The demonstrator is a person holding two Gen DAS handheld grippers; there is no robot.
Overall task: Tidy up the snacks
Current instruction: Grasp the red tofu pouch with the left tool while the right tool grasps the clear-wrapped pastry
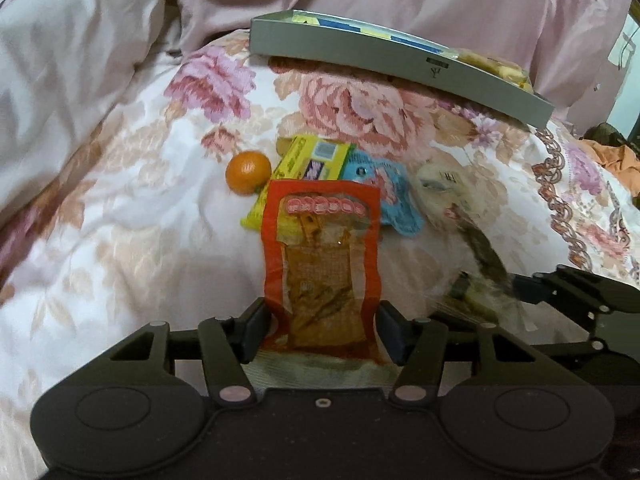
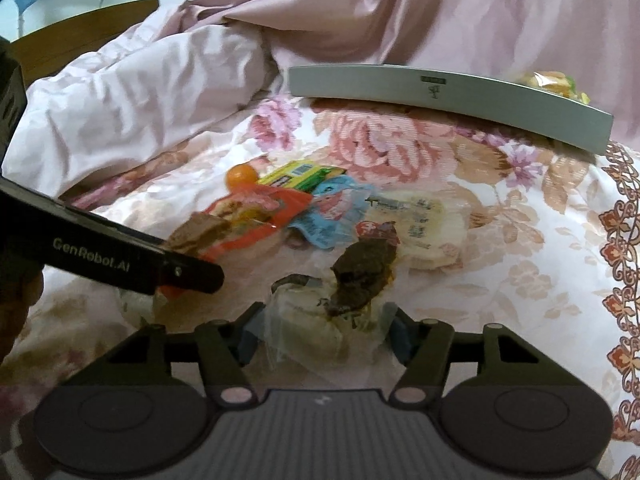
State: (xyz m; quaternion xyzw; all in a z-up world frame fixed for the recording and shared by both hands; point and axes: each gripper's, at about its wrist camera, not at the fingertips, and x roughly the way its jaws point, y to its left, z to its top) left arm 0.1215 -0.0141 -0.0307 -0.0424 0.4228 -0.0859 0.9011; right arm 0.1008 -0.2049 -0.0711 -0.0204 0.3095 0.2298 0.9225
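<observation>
The left gripper [image 1: 322,330] has its jaws pressed on the near end of a flat red plastic packet with brown dried food inside [image 1: 320,256]. The right gripper [image 2: 324,332] has its jaws closed on a crinkly clear bag with a dark lump in it [image 2: 352,292].

The red packet looks light, thin and bendy, and a bit slippery, so I think the sealed edge is the best place to hold it. Its long side points away from the jaws, toward the grey tray. The clear bag looks soft and squashy, so it may need a gentle hold.

Both lie on the flowery bed cover [image 1: 120,220], near the middle of the bed. Just past the red packet sit a yellow and green packet [image 1: 308,160], a blue wavy-edged packet [image 1: 394,200], a pale round wrapped bun [image 1: 444,188] and a small round orange fruit [image 1: 248,172], all close together.

Toward the far side of the bed rests a long grey tray [image 1: 380,60] with some snacks already in it.
</observation>
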